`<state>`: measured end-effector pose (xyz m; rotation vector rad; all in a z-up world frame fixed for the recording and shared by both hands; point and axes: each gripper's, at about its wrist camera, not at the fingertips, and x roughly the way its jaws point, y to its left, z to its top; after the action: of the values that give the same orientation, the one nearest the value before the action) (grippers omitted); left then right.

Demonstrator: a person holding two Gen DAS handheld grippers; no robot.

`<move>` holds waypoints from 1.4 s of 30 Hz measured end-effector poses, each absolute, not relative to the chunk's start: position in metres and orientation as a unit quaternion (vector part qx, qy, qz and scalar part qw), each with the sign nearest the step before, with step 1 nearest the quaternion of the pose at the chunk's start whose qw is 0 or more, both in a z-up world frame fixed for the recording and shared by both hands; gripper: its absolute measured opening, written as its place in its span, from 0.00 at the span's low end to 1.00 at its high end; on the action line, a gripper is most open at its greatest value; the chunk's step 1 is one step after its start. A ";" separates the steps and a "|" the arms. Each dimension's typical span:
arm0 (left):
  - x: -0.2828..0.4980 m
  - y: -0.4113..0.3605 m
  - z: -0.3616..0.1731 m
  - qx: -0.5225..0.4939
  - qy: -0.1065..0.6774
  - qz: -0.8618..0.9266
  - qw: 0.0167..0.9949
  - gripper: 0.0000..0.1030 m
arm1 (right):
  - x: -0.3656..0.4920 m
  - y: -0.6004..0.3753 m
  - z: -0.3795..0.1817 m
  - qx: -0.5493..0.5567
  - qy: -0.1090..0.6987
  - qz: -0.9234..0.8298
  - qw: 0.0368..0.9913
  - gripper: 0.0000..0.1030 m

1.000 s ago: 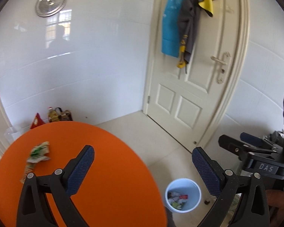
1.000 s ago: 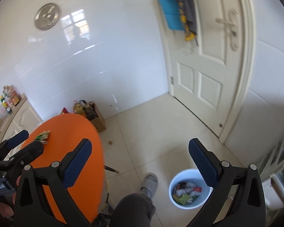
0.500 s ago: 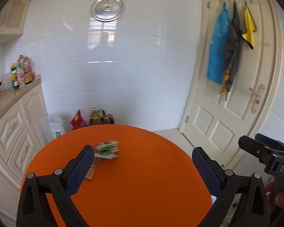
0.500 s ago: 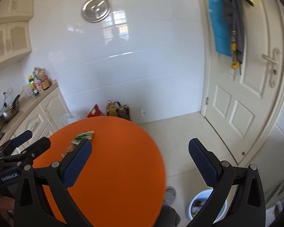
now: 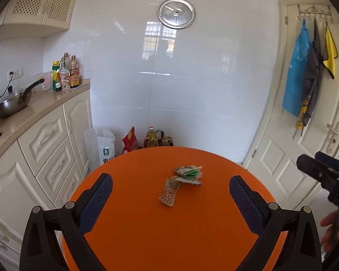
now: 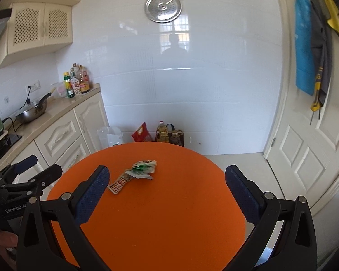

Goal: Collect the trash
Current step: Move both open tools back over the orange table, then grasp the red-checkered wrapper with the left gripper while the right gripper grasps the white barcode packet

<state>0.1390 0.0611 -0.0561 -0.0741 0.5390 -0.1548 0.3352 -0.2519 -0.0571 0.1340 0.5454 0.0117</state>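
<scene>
1. Both pairs of jaws are spread wide and hold nothing; the left gripper (image 5: 170,199) and the right gripper (image 6: 167,190) hang above the near part of a round orange counter (image 5: 192,237), not touching it.
2. Two pieces of trash lie together on the far half of the counter, well beyond the blue-padded fingertips (image 5: 102,186).
3. Seen from the left gripper, the trash sits between the two fingers and further away, a little right of centre.
4. Seen from the right gripper, it lies left of centre, close to the line of the left finger (image 6: 99,180) but beyond its tip.
5. A crumpled wrapper (image 5: 188,174), white and beige with green print, lies on the far side.
6. A flat printed packet (image 5: 169,193), beige with a red pattern, lies just nearer and to the left, its far end touching or tucked under the wrapper.
7. Each gripper shows at the edge of the other's view, held off to its own side of the counter by a hand (image 5: 330,232).
8. Cream cabinets (image 5: 45,158) stand to the left, a white door (image 5: 305,135) to the right.
</scene>
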 end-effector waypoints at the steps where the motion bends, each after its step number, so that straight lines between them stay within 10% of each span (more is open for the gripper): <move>1: 0.140 0.064 -0.057 -0.037 0.269 -0.075 0.960 0.99 | 0.340 -0.249 -0.059 0.063 0.271 0.008 0.960 1.00; 22: 0.353 0.007 -0.156 0.020 0.434 -0.084 0.897 0.96 | 0.450 -0.256 -0.156 0.071 0.388 0.024 0.919 1.00; 31: 0.418 -0.031 -0.179 0.056 0.444 -0.102 0.888 0.64 | 0.492 -0.246 -0.200 0.077 0.428 0.050 0.899 1.00; 35: 0.433 -0.039 -0.177 0.043 0.435 -0.109 0.893 0.24 | 0.505 -0.233 -0.211 0.074 0.438 0.071 0.893 1.00; 42: 0.455 -0.032 -0.179 0.006 0.440 -0.123 0.889 0.11 | 0.518 -0.205 -0.234 0.045 0.462 0.100 0.880 1.00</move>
<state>0.4554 -0.0323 -0.1788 0.0130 0.9149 -0.2556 0.5176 -0.2054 -0.2335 0.0942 0.9633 0.2076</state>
